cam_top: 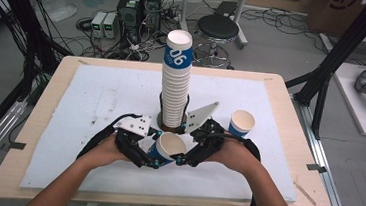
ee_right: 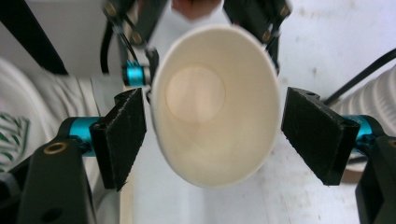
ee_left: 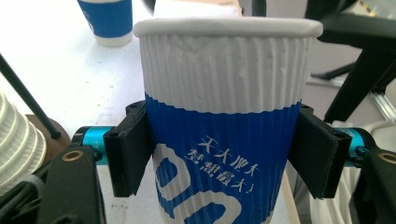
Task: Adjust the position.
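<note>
- Paper cup (cam_top: 168, 147): blue-and-white and ribbed, we see it held off the white mat (cam_top: 90, 105) between the two grippers, its open mouth tilted toward the right gripper (cam_top: 186, 156), near the table's front edge (cam_top: 112, 196).
- Left gripper (cam_top: 152, 155): in the left gripper view its two black pads press the blue band of the paper cup (ee_left: 224, 140) from either side; we read this as a pinch on the cup.
- Right gripper, in its own view: the pads (ee_right: 119, 135) stand spread on either side of the cup's rim (ee_right: 212, 102), the left one just beside it and the right one clearly apart; we look straight into the cup's white interior.
- Cup stack (cam_top: 176, 82): it rises upright just behind the grippers, crowding the room ahead.
- Second cup (cam_top: 242, 123): it stands alone on the mat to the right of the stack, near the right hand (cam_top: 231, 155).
- Open room: we note bare mat stretching left and back-left toward the table's far edge (cam_top: 124, 63).
</note>
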Demonstrator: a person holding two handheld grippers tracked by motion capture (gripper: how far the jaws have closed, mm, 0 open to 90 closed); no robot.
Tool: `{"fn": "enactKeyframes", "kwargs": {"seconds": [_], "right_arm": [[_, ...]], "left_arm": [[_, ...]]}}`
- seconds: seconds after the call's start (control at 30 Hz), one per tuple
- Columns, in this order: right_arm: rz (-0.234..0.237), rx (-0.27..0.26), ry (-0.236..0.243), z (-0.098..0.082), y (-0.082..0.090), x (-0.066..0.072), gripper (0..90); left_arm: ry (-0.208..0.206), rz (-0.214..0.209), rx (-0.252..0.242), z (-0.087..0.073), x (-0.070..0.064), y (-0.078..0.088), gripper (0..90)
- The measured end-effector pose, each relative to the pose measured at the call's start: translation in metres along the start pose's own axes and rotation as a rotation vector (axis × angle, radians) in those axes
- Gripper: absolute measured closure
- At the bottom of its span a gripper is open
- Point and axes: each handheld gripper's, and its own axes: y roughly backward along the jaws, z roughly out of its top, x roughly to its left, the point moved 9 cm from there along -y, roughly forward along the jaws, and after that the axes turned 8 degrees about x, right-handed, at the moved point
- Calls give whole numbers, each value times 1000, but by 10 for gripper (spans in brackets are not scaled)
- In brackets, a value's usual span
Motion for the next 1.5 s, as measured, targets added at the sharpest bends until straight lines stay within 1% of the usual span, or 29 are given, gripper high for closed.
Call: {"fn": "enactKeyframes", "kwargs": {"seconds": [0.1,0.23,0.3,0.33,0.37,0.43,0.5,0.6,0.67,0.77,0.87,0.93,1.1,1.33,1.4,1.5], "right_arm": [[3,-73,-35,2,9,-1,223],[-21,-181,-89,0,21,-7,223],[-41,-216,-112,-4,26,-11,222],[-43,-226,-126,-7,29,-11,222],[-52,-239,-136,-9,31,-13,222],[-66,-250,-155,-15,34,-14,223],[-77,-262,-172,-21,36,-15,223],[-89,-275,-209,-31,37,-16,222],[-101,-288,-232,-38,39,-17,222],[-121,-313,-265,-47,42,-18,221],[-157,-328,-290,-56,43,-21,217],[-185,-337,-304,-62,44,-23,217],[-256,-348,-340,-78,43,-27,217],[-334,-346,-401,-101,40,-33,217],[-347,-353,-412,-107,39,-34,217],[-349,-366,-429,-113,37,-33,218]], "left_arm": [[13,16,-56,-1,2,4,281],[21,50,-139,-2,5,12,279],[19,69,-189,-3,8,17,278],[26,79,-212,-3,9,19,278],[26,88,-226,-4,11,22,278],[42,111,-261,-6,14,27,278],[46,137,-293,-7,17,32,278],[52,157,-334,-9,20,39,278],[50,178,-347,-11,22,43,278],[54,198,-375,-12,24,48,278],[58,220,-407,-12,26,53,278],[67,224,-429,-13,27,57,276],[71,247,-457,-15,28,64,274],[64,297,-503,-18,29,76,274],[59,314,-515,-20,30,80,275],[67,344,-531,-24,31,87,274]]}}
